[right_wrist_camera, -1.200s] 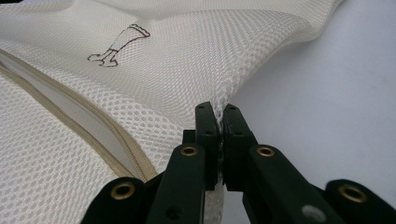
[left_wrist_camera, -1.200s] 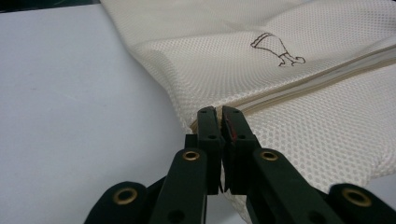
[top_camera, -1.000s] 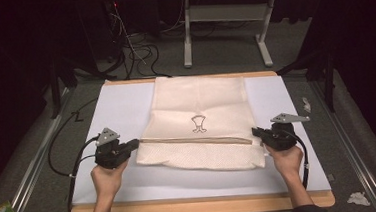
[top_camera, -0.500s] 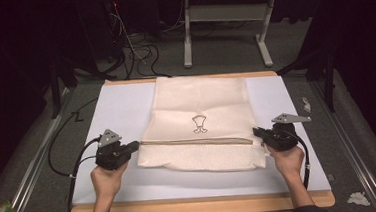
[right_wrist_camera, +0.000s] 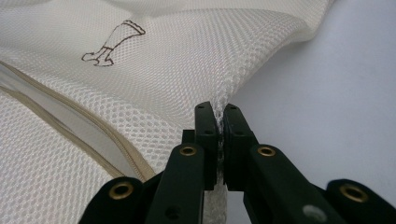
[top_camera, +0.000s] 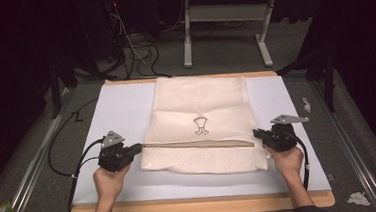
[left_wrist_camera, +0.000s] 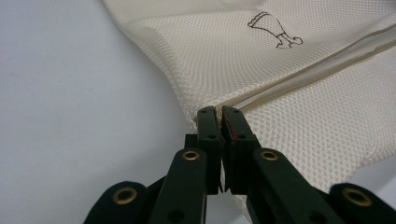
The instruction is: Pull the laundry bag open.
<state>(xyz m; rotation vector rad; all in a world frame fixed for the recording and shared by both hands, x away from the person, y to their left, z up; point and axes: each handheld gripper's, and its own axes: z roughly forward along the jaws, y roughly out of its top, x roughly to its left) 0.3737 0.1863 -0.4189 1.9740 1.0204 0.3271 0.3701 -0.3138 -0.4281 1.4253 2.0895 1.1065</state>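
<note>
A cream mesh bag with a small brown printed mark and a zipper seam lies flat on the white table mat. My left gripper is shut on the bag's left edge at the zipper end, and in the left gripper view its jaws pinch the mesh. At the opposite side my right gripper is shut on the bag's right edge; the mesh bunches into a ridge between its closed jaws. A hand holds each gripper from the near side.
The mat rests on a wooden board whose front edge runs near the person. Metal rails flank the table. A table frame and loose cables lie beyond the far edge. Scraps sit on the floor at right.
</note>
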